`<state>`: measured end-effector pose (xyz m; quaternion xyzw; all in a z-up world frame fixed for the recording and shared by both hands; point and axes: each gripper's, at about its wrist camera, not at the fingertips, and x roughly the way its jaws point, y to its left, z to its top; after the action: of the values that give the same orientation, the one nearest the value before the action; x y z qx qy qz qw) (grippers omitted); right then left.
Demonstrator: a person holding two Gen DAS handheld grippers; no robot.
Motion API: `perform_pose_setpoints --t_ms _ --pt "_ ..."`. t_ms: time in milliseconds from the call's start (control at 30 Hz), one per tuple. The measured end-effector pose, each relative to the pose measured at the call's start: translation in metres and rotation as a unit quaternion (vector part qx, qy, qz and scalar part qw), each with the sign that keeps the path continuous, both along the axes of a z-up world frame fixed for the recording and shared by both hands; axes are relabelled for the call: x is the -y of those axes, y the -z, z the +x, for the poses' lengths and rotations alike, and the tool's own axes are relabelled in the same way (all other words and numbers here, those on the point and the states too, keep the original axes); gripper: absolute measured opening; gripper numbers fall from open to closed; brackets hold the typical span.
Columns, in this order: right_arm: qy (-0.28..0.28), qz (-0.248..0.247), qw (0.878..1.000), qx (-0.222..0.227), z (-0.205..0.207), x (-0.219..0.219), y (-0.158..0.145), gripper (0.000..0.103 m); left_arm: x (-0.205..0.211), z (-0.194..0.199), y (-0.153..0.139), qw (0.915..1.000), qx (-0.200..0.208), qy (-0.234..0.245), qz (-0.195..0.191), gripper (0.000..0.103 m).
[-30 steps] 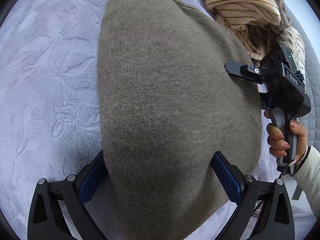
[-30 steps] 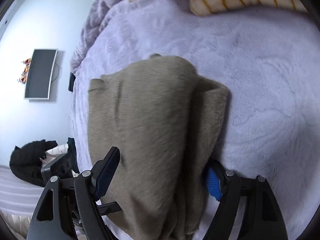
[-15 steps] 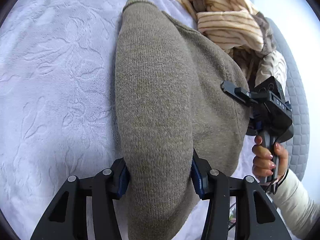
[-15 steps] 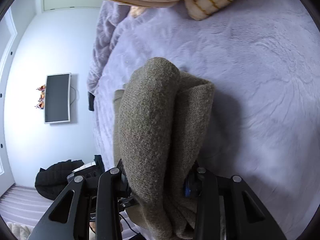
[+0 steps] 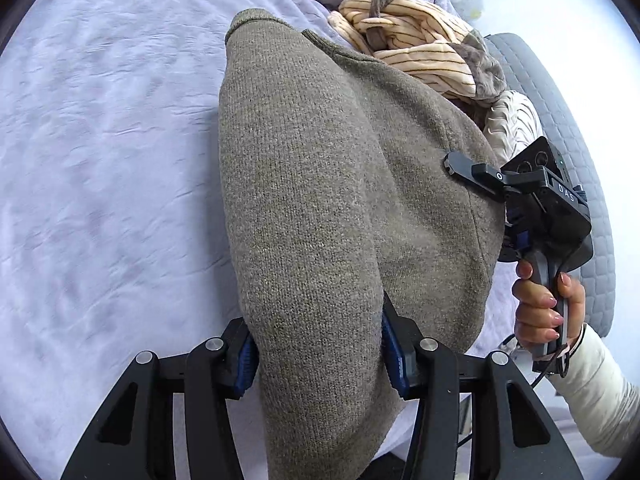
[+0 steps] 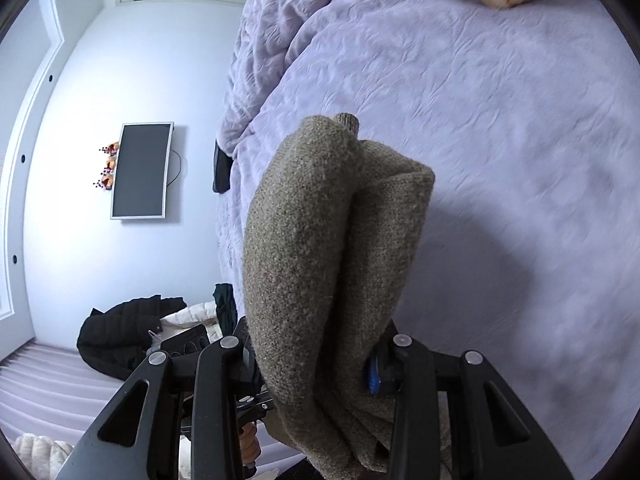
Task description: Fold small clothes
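Both grippers are clamped on the sweater (image 5: 320, 184) now. A second ago the left gripper (image 5: 318, 354) stood wide, its blue pads (image 5: 245, 364) straddling the flat knit; since then the jaws closed in and the pads now pinch a thick bunched fold. Same story on the right gripper (image 6: 316, 364): it was spread around the sweater's edge, and now it squeezes a doubled-up roll of knit, the blue pad (image 6: 372, 372) buried against the wool.

The sweater has come up off the bed (image 5: 100, 140). Earlier it lay spread on the lavender cover; now its near end hangs between the two grippers and casts a shadow on the cover, while its far end with the cuff reaches toward the striped clothes (image 5: 412, 44).

In the left view, the right gripper (image 5: 452, 160) bites the sweater's right edge, with a hand (image 5: 540, 304) wrapped round the handle and a white sleeve (image 5: 600, 400) behind. The striped pile has slid farther off in that view.
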<state>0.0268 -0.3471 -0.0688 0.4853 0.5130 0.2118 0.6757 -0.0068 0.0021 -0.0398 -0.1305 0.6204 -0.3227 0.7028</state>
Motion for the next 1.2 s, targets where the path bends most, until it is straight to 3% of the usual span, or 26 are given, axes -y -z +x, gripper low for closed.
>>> perform_pose_setpoints --t_ms 133,267,400,467,567,767,833,867,900,1067,1200 --pt "0.0 0.018 1.0 -0.002 -0.013 -0.04 0.004 0.039 -0.035 -0.014 -0.006 0.9997 0.01 0.0 0.021 0.052" --pt "0.002 0.029 0.999 -0.013 -0.024 -0.07 0.022 0.039 -0.054 -0.023 0.012 0.9983 0.013 0.003 0.057 0.053" --pt "-0.006 -0.002 0.998 -0.055 -0.022 -0.087 0.061 0.04 -0.065 -0.03 0.051 0.9932 -0.003 0.0 0.117 0.053" --pt "0.002 -0.03 0.996 -0.079 -0.02 -0.086 0.081 0.04 -0.07 -0.036 0.056 0.9925 0.004 -0.002 0.122 0.057" --pt "0.018 -0.057 0.993 -0.103 -0.019 -0.075 0.093 0.053 -0.082 -0.045 0.048 0.992 0.012 -0.013 0.125 0.057" --pt "0.038 -0.142 0.984 -0.105 -0.04 -0.046 0.061 0.058 -0.111 -0.047 0.016 0.9874 0.049 -0.047 0.143 0.057" --pt "0.047 -0.167 0.98 -0.098 -0.053 -0.037 0.043 0.046 -0.106 -0.044 0.009 0.9845 0.062 -0.054 0.155 0.057" --pt "0.051 -0.171 0.98 -0.093 -0.058 -0.035 0.036 0.034 -0.101 -0.041 0.008 0.9836 0.066 -0.053 0.159 0.057" --pt "0.053 -0.171 0.98 -0.088 -0.063 -0.035 0.029 0.032 -0.1 -0.04 0.007 0.9828 0.067 -0.051 0.165 0.057" --pt "0.018 -0.175 0.983 -0.05 -0.081 -0.071 -0.001 0.032 -0.074 -0.043 0.026 0.9777 0.06 -0.029 0.199 0.057" --pt "-0.038 -0.203 0.978 -0.038 -0.091 -0.119 0.0 0.032 -0.065 -0.057 0.045 0.9764 0.043 -0.006 0.211 0.058"
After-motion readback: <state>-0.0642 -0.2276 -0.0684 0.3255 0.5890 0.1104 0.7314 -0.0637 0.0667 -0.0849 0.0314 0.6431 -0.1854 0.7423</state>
